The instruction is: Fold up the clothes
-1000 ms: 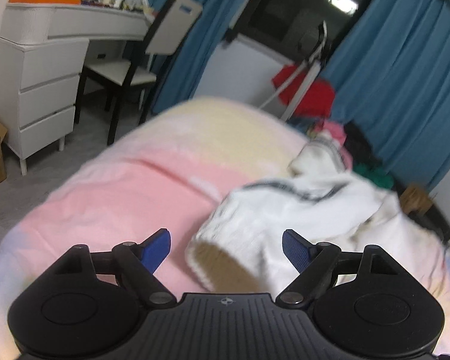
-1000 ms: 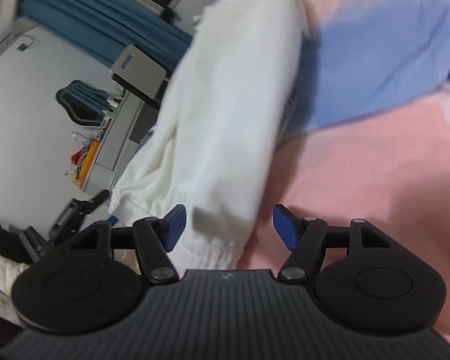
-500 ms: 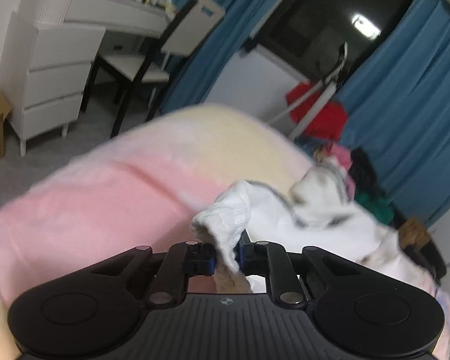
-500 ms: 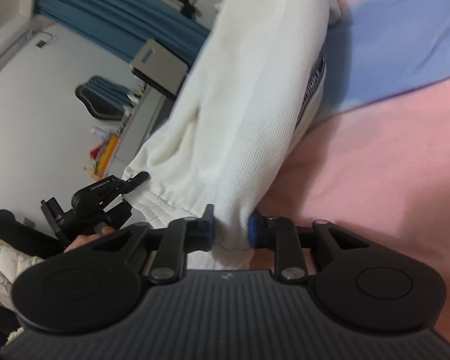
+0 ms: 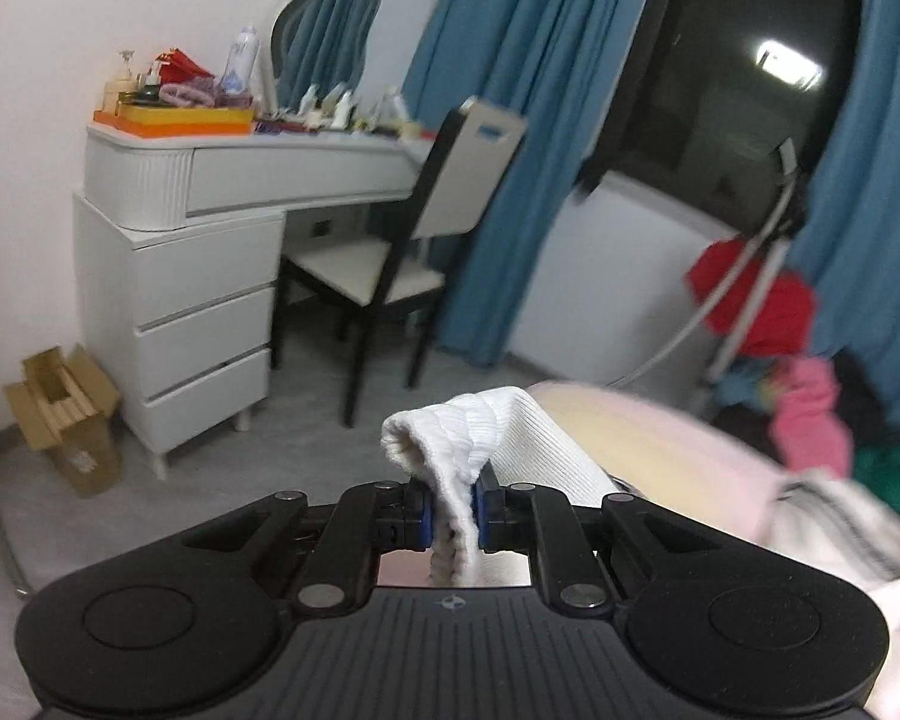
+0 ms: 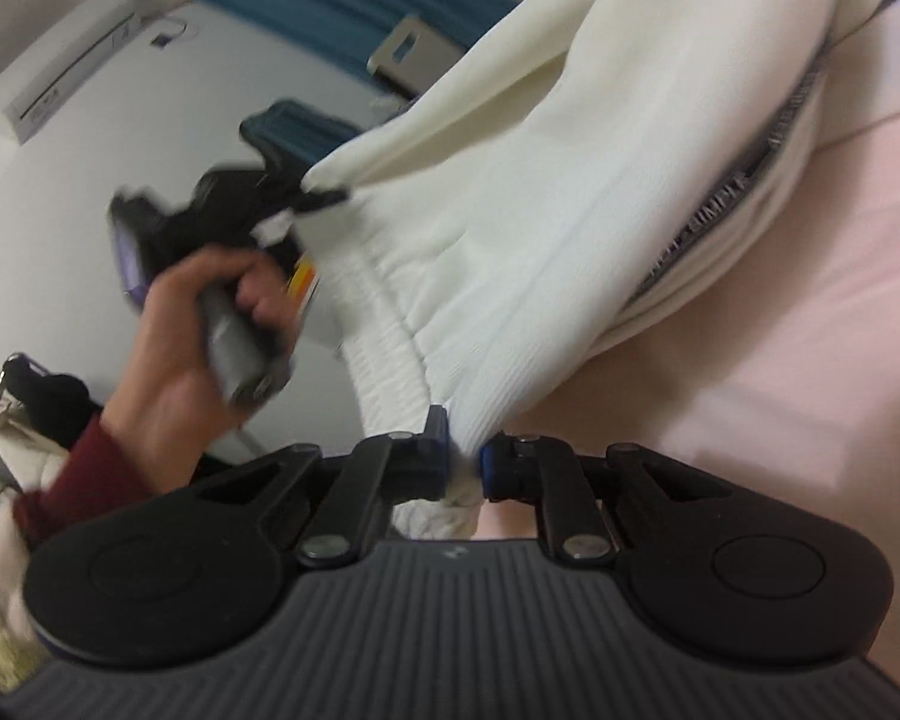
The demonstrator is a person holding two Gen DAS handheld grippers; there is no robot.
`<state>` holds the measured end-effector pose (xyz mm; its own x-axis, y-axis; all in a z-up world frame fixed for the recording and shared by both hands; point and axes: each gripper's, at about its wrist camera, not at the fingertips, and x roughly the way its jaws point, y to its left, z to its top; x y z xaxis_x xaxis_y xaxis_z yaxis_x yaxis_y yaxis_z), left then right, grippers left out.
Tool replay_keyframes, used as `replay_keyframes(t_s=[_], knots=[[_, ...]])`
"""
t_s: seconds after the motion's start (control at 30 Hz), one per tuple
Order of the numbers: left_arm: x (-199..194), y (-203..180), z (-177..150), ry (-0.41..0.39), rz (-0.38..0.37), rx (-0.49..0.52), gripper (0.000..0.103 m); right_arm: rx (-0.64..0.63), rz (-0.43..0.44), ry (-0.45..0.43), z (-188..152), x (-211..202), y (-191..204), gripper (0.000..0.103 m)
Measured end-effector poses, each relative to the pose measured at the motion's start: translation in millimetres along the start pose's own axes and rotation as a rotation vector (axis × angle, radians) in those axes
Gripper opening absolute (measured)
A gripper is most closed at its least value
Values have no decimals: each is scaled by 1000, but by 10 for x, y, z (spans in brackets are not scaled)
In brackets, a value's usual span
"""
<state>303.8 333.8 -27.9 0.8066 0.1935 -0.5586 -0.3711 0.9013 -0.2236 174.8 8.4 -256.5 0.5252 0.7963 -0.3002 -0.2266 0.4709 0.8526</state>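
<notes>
A white ribbed knit garment [image 6: 570, 192] with a grey striped band is lifted off the pink bed cover [image 6: 780, 312]. My right gripper [image 6: 463, 471] is shut on its gathered hem. My left gripper [image 5: 453, 510] is shut on another ribbed edge of the garment [image 5: 486, 438], which stands up between the pads. The right wrist view also shows my left gripper [image 6: 306, 192], held in a hand, pinching the garment's far corner. The cloth hangs stretched between the two grippers.
A white dresser [image 5: 198, 276] with drawers and a chair [image 5: 402, 264] stand left of the bed. A cardboard box [image 5: 66, 414] lies on the floor. Blue curtains [image 5: 522, 120] and a rack with red and pink clothes [image 5: 768, 312] are behind.
Both grippers closed on the garment's edges and lifted it up off the bed. The left gripper has tilted up toward the room.
</notes>
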Motion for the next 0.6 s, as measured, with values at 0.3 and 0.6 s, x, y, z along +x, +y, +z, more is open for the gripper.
replay_keyframes(t_s=[0.3, 0.6], knots=[[419, 97, -314, -4, -38, 6, 21, -202, -57, 40, 43, 296, 176, 17], [-340, -286, -482, -28, -4, 127, 77, -319, -214, 4, 284, -42, 387, 77]])
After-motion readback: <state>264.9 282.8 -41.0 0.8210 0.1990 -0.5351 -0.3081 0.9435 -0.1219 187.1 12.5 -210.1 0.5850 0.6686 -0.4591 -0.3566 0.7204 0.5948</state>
